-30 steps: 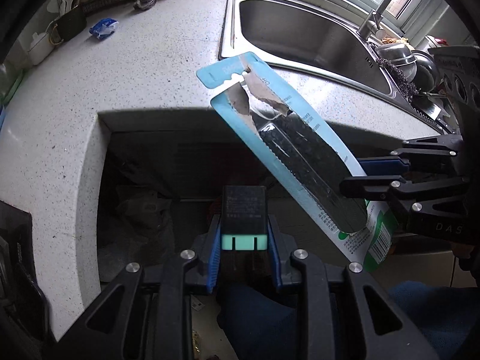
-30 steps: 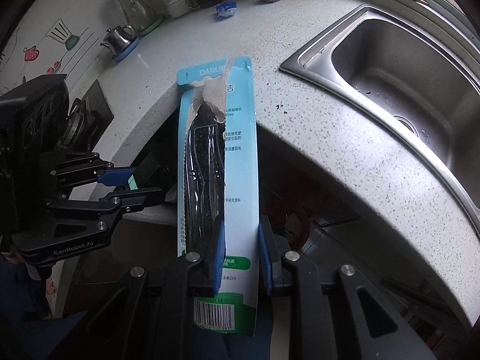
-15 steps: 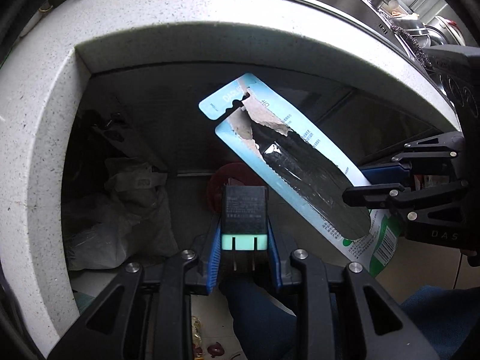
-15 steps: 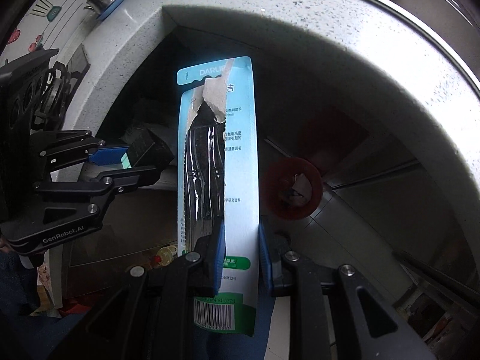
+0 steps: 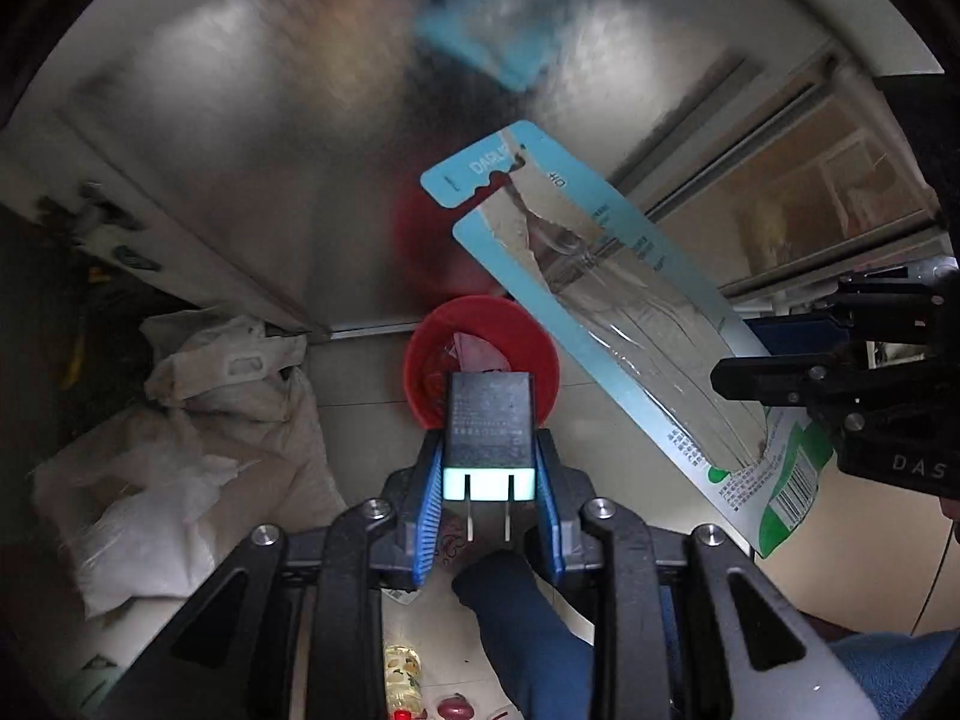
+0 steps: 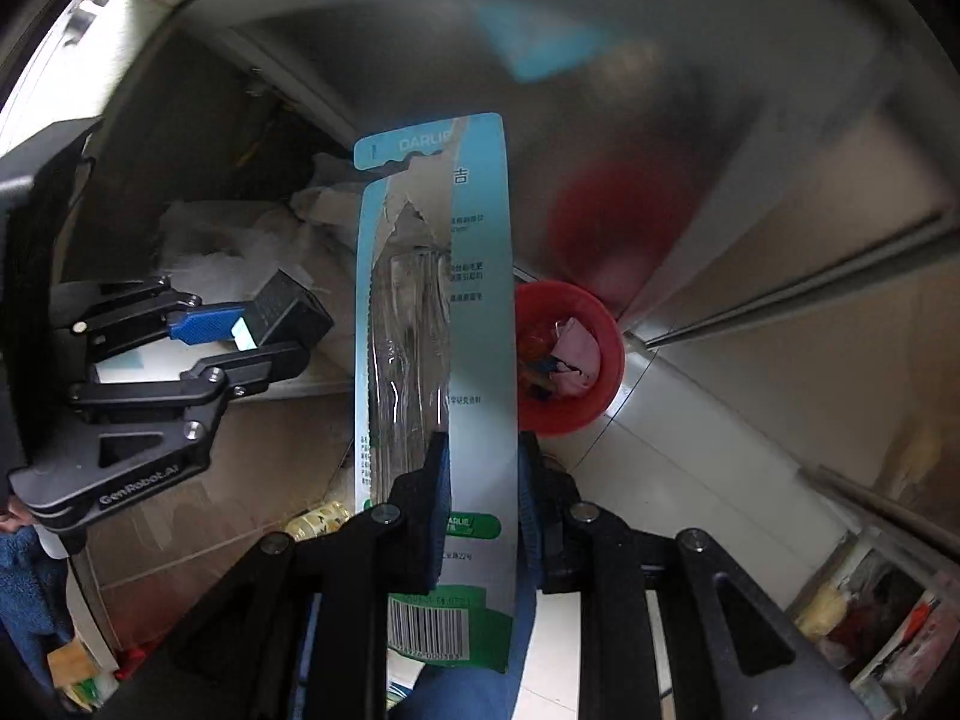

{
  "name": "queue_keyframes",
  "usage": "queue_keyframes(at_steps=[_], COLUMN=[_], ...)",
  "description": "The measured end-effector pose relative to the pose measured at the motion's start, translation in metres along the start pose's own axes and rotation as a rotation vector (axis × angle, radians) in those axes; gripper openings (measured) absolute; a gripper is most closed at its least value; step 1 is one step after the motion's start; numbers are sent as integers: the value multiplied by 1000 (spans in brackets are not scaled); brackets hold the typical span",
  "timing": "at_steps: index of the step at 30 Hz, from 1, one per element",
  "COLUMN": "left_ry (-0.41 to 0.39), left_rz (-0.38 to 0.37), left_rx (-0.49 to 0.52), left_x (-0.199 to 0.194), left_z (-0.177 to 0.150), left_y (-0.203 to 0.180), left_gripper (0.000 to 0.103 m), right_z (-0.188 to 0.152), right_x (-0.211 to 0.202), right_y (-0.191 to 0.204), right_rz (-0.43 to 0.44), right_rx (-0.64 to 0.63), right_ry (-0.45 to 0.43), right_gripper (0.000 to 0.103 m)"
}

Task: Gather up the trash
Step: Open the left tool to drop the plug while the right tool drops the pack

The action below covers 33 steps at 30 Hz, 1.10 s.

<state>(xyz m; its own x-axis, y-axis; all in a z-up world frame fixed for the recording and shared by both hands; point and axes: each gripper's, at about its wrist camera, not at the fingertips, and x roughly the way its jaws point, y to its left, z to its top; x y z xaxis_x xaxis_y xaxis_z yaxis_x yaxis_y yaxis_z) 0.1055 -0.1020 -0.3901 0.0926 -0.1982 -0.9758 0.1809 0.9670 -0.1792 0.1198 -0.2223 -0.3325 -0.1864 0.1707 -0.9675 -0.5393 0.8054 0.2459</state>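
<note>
- My left claw (image 5: 489,480) is clamped on a small black plug adapter (image 5: 489,420). Its blue pads press the two sides near the pale end, where the metal prongs stick out back toward my wrist. I grip it there so the dark body points forward and can fall freely when I let go.
- My right claw (image 6: 480,480) is closed on a long blue and green card package (image 6: 438,312), torn open at the top, with an empty clear plastic bubble on its front. I pinch it low, just above the barcode, so most of its length stands out ahead of the claw.
- Both claws point steeply down at the floor under the counter. A red bin (image 6: 570,360) sits there on the pale tiles against a shiny metal panel, with pink paper and other scraps already in it.
- From the left claw, the adapter lines up with the bin directly ahead. From the right claw, the bin is just right of the package.
- White plastic bags (image 5: 198,420) are heaped to the left of the bin.
- I judge both pieces of trash are being carried to the bin; neither is released yet.
</note>
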Motion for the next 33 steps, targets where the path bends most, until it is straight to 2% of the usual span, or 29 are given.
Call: queue_keyframes(at_steps=[4,9,16,23,30,33], left_ry=[19,50,81,107,114,130], left_rz=[-17,-25,-29,-47,-65,-72], left_rx=[23,68,80,106,108,120], left_x=[39,90,133,160,167,166], left_z=[7,18,20,19,18,19], left_y=[3,3,6,3,5,4], left_gripper=[26,26,26,26,26,29], right_z=[-1,3,3,-10,-14,-16], right_x=[39,82,120,111,114,117], right_y=[-4,-32,-44,-69,-73,-74], right_rz=[-19,-25,-35,-16,-17,-19], right_rx=[6,50,61,126,158,169], right_ry=[2,21,39,48,51,51], right_gripper=[19,20,19,20,20,19])
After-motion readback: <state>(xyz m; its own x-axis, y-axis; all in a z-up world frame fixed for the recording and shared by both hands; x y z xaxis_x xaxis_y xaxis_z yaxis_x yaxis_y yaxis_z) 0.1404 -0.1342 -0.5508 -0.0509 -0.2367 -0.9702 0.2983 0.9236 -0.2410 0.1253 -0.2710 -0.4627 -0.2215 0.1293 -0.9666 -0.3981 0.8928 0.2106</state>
